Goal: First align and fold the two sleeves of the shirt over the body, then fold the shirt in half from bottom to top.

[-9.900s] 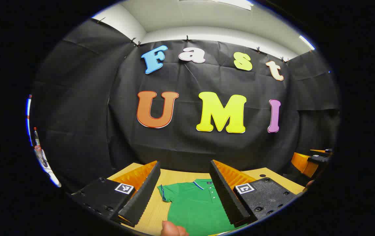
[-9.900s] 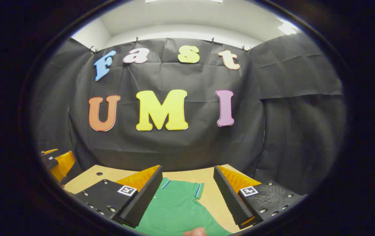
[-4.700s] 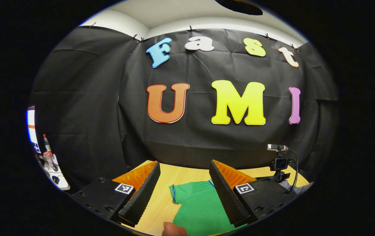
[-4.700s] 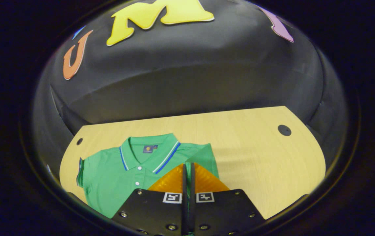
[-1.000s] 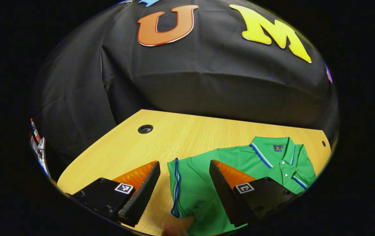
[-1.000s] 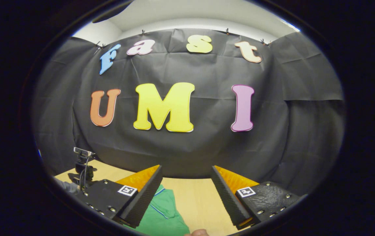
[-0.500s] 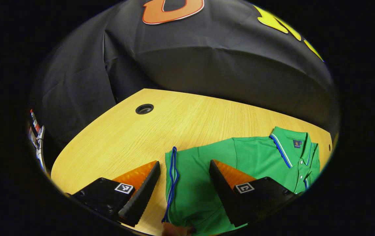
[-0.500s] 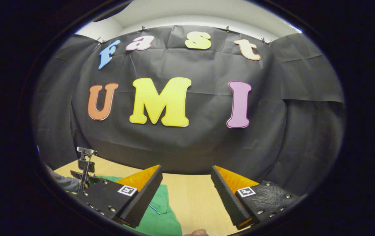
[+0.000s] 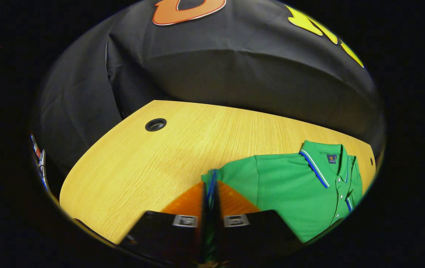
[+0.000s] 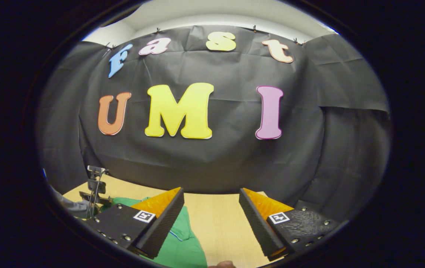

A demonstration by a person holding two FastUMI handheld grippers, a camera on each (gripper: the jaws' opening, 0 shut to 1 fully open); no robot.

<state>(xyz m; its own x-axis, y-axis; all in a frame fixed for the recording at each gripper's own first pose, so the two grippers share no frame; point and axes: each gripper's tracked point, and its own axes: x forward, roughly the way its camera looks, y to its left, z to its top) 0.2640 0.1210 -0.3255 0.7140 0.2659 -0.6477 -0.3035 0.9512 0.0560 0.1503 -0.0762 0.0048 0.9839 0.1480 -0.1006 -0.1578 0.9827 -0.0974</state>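
Note:
A green polo shirt (image 9: 290,186) with a blue-striped collar lies flat on the wooden table (image 9: 141,167), collar toward the far right in the left gripper view. My left gripper (image 9: 211,183) is shut on the blue-trimmed cuff of the near sleeve (image 9: 227,175), which sits pinched between both fingers at the table surface. My right gripper (image 10: 211,201) hovers open above the table (image 10: 219,223) with nothing between its fingers. Part of the shirt (image 10: 184,247) shows under its left finger.
A round cable hole (image 9: 155,124) sits in the table's far left part and a smaller one (image 9: 371,161) near the right edge. In the right gripper view a camera mount (image 10: 95,182) and a person's sleeve (image 10: 69,206) show at the left.
My left gripper has closed from open onto the sleeve cuff. The right gripper has barely moved and stays open.

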